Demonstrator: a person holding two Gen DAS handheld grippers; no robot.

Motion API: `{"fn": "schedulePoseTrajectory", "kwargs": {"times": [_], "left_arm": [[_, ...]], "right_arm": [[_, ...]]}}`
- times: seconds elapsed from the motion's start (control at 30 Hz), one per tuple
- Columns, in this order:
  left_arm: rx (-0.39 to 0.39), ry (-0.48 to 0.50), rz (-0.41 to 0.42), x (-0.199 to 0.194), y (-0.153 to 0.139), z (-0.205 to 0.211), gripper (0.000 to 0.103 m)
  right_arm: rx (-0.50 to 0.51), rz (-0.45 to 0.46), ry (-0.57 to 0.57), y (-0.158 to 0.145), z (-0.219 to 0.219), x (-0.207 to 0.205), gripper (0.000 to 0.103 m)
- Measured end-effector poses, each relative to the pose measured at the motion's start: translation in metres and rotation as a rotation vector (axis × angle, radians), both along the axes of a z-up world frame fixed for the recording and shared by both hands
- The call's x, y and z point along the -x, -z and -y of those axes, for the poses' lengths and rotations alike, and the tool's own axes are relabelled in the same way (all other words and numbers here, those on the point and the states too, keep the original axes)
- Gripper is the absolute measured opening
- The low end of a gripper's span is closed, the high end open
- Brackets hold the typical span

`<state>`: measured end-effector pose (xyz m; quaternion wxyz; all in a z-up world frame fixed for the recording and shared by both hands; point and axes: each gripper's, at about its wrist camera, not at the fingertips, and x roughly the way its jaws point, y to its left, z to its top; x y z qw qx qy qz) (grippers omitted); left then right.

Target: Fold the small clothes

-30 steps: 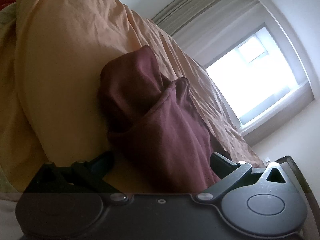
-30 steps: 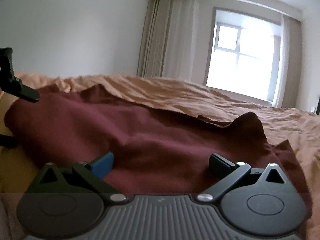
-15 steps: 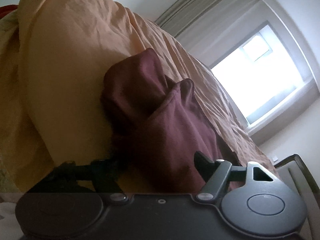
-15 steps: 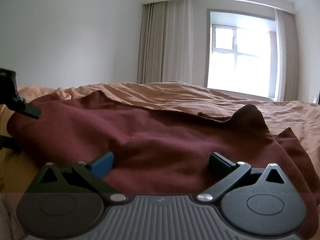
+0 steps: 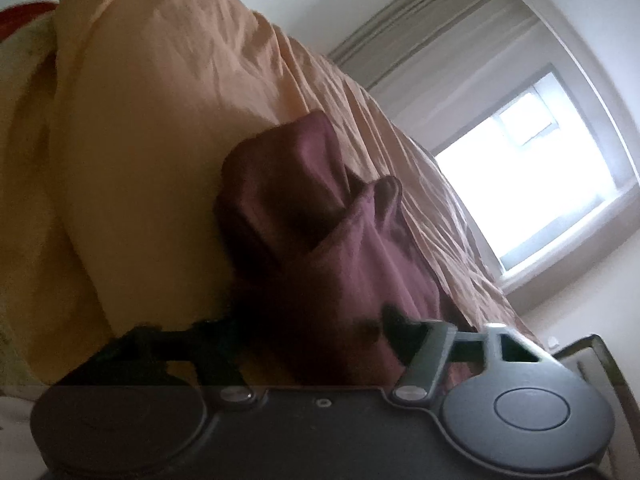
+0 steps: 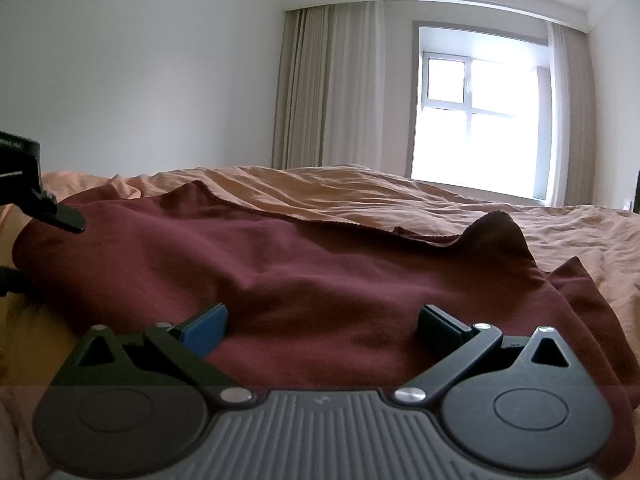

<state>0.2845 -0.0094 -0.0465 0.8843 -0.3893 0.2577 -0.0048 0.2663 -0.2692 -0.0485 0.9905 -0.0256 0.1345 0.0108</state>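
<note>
Right wrist view: maroon garment (image 6: 340, 280) lies rumpled across bedsheet (image 6: 440, 204).

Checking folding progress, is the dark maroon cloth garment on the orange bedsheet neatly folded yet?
Not neatly folded. The maroon garment lies spread and rumpled on the orange bedsheet, one hemmed edge curling up.

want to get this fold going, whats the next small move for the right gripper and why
Probably close the right gripper on the maroon garment: its jaws are open with the near edge lying between them, while the left gripper looks pinched on the garment's end.
</note>
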Motion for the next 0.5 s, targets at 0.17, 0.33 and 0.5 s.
{"fn": "schedulePoseTrajectory", "kwargs": {"times": [0.17, 0.33, 0.5], "left_arm": [[-0.105, 0.007, 0.033, -0.002, -0.014, 0.011, 0.02], [-0.292, 0.059, 0.088, 0.0, -0.043, 0.032, 0.014], [-0.458, 0.152, 0.168, -0.008, -0.082, 0.061, 0.012]], "right_arm": [[-0.016, -0.052, -0.019, -0.009, 0.004, -0.005, 0.103], [0.025, -0.125, -0.041, -0.033, 0.018, 0.001, 0.103], [0.072, -0.104, 0.014, -0.048, 0.048, 0.04, 0.103]]}}
